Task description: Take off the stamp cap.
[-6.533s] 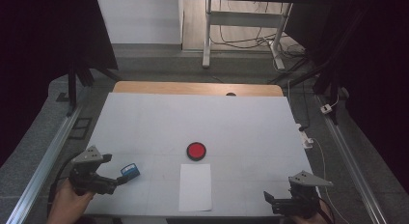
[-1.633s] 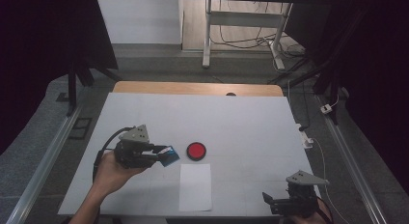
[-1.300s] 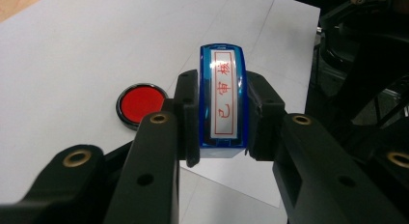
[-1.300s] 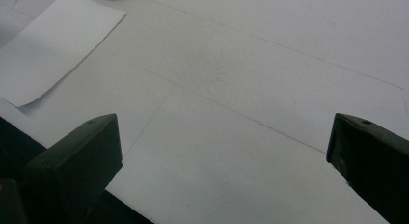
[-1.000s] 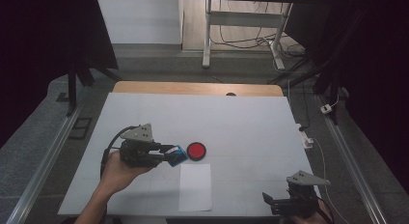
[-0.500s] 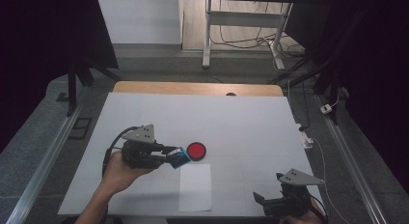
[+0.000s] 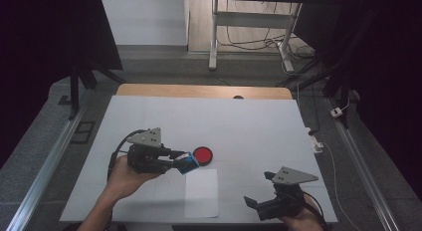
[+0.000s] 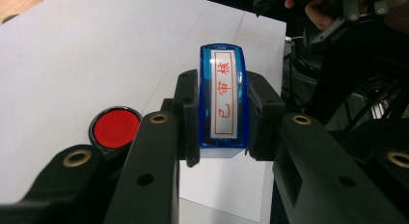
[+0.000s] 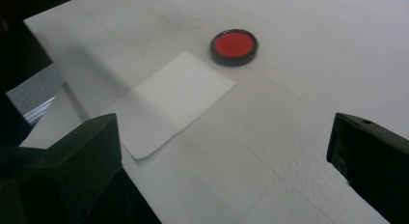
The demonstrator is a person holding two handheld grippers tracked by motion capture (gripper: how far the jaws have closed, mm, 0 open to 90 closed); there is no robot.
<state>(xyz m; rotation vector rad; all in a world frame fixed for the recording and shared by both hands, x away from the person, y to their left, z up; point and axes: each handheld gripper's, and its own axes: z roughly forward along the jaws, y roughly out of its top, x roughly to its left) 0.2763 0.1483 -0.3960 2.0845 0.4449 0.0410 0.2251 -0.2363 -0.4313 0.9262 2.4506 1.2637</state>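
A blue stamp (image 7: pixel 187 162) with a white label and red characters (image 8: pixel 223 101) is clamped between the jaws of my left gripper (image 7: pixel 184 161), which is shut on it. The stamp hangs just left of a round red ink pad (image 7: pixel 203 154) and over the far edge of a white paper sheet (image 7: pixel 201 192). In the left gripper view the ink pad (image 8: pixel 115 127) lies left of the jaws. My right gripper (image 7: pixel 258 188) hovers near the table's front right, open and holding nothing. Its view looks over the paper (image 9: pixel 169 102) toward the ink pad (image 9: pixel 234 46).
The white tabletop (image 7: pixel 249 126) has a wooden strip (image 7: pixel 199 91) along its far edge. Metal rails run down both sides, with a cable and plug (image 7: pixel 316 143) at the right edge. A table frame (image 7: pixel 249 22) stands beyond.
My left gripper has carried the blue stamp from the front left corner rightward up to the ink pad. My right gripper has shifted slightly left along the front edge.
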